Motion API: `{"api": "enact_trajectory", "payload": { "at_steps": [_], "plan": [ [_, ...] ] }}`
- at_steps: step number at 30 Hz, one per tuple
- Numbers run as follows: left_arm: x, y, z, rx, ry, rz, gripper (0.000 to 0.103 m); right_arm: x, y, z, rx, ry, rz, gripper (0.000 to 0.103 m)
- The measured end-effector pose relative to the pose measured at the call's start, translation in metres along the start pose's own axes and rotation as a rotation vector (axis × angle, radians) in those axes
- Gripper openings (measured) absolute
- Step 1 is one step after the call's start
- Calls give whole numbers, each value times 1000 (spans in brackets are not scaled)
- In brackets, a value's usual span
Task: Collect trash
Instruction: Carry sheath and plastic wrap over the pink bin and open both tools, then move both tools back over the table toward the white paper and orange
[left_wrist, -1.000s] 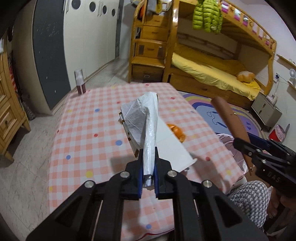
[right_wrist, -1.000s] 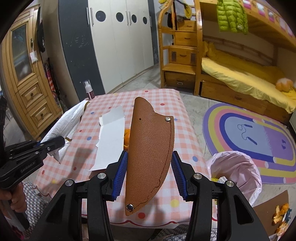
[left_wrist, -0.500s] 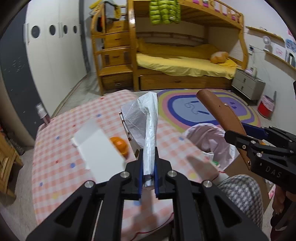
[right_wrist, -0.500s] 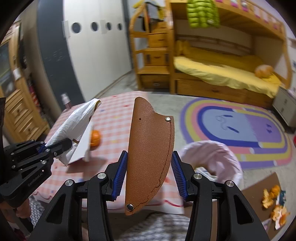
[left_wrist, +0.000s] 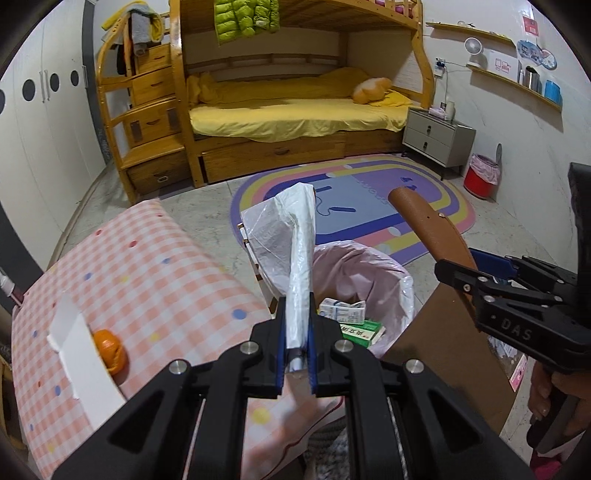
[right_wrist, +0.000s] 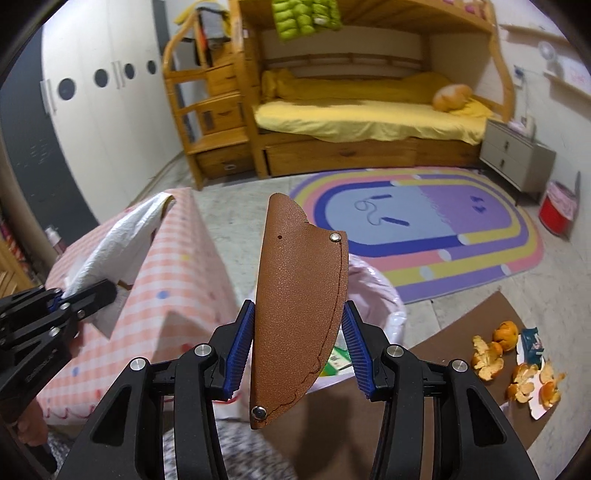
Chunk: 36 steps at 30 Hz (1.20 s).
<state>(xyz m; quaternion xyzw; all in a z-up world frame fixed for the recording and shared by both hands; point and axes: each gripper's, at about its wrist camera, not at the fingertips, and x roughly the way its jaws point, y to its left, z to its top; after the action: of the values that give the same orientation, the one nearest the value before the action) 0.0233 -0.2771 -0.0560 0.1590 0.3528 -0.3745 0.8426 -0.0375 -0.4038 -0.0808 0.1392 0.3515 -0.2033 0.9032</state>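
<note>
My left gripper (left_wrist: 297, 349) is shut on a crumpled white plastic bag (left_wrist: 291, 236) that stands up from its jaws. It hangs just past the table edge, above a bin with a pink liner (left_wrist: 369, 273) holding a white carton (left_wrist: 343, 313) and a green box (left_wrist: 360, 330). My right gripper (right_wrist: 299, 343) is shut on a brown leather sheath (right_wrist: 299, 295), held upright over the same bin (right_wrist: 373, 291). In the right wrist view the left gripper (right_wrist: 85, 291) and its bag (right_wrist: 118, 240) are at the left.
The pink checked table (left_wrist: 147, 266) carries an orange (left_wrist: 109, 347) and a white paper strip (left_wrist: 81, 362). Brown cardboard on the floor (right_wrist: 461, 332) bears orange peels (right_wrist: 517, 362). A rainbow rug (right_wrist: 424, 229), a bunk bed and a red bin (right_wrist: 557, 210) lie beyond.
Both grippers have swung right, from over the table to above the pink-lined bin beside it. Each still holds its item.
</note>
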Motion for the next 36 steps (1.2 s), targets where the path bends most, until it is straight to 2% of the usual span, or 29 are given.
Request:
{"api": "enact_trajectory", "payload": {
  "at_steps": [4,5,6,8,11,19,20,22,23,24,27,32,36],
  "plan": [
    [17,-8,7,11,14,-22,7,24,-14,11,15,15,-3,50],
    [21,-9,9,12,17,-24,7,29,-17,14,24,13,3,53],
    [23,-10,11,13,19,-24,7,30,-18,15,33,6,8,63],
    [29,-12,15,12,19,-33,7,26,-23,18,63,-27,24,69],
    [36,-15,20,25,20,-45,7,20,-30,19,77,-56,17,69],
    [71,-37,36,71,38,-99,8,17,-49,15,129,-58,-10,69],
    [75,-38,39,71,40,-107,10,17,-51,16,132,-60,-16,69],
    [78,-40,41,69,35,-118,28,16,-52,16,137,-62,-20,69],
    [77,-39,42,65,23,-119,44,16,-54,15,139,-63,-21,69],
    [76,-37,43,61,13,-117,53,15,-55,15,141,-63,-24,69],
    [71,-29,41,40,2,-101,59,13,-53,14,142,-65,-25,69],
    [56,-8,32,-6,6,-59,60,6,-44,14,125,-69,-15,69],
    [32,13,17,-44,5,8,60,-8,-31,15,98,-84,-4,69]
  ]
}}
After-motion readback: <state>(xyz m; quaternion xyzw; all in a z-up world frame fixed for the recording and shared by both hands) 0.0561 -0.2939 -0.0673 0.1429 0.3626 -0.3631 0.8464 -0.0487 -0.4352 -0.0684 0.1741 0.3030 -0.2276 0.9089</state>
